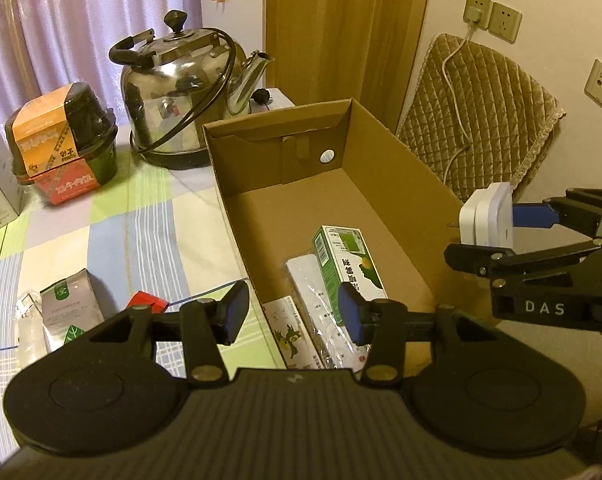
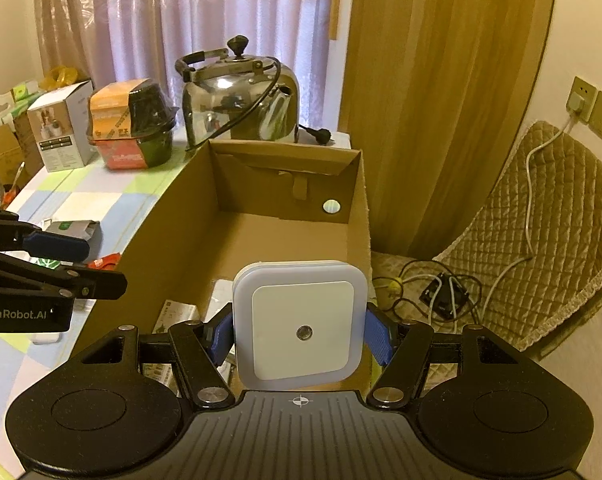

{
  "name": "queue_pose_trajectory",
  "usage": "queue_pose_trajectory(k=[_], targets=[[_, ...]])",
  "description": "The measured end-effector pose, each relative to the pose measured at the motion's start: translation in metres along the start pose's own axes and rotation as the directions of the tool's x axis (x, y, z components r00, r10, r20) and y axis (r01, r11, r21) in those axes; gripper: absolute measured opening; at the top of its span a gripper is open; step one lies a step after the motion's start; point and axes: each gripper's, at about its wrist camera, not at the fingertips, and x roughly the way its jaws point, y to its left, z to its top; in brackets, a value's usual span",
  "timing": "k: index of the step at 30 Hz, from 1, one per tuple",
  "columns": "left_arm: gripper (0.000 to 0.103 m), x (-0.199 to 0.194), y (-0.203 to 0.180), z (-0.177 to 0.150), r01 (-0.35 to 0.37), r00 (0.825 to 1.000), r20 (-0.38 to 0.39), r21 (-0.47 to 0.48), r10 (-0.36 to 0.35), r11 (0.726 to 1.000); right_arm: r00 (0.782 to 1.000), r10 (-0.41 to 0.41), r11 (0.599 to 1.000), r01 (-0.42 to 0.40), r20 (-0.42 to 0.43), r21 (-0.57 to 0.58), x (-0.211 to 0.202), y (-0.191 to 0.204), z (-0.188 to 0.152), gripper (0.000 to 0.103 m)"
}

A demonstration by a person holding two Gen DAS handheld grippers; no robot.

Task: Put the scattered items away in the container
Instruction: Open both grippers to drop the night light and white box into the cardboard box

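Right gripper jaws clamped on white night light, held above cardboard box on table; left gripper jaws spread, empty, over box's near edge.

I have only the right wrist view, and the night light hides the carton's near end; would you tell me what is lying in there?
Observer: In the carton, a green box lies partly over a white power strip, with a flat printed packet beside them.
Operator: Thank you. Is the left gripper carrying anything?
Observer: No. The left gripper is open, with nothing between its fingers.
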Motion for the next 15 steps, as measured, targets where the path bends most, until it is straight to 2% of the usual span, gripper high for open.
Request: queue_pose_trajectory(k=[15], targets=[[0.043, -0.0065, 0.0079, -0.0019, 0.003, 1.0, 0.001, -0.008, -0.003, 1.0, 1.0, -0.003, 1.0, 0.003, -0.005, -0.016, -0.0013, 0.0098, 0.0041, 0.068]])
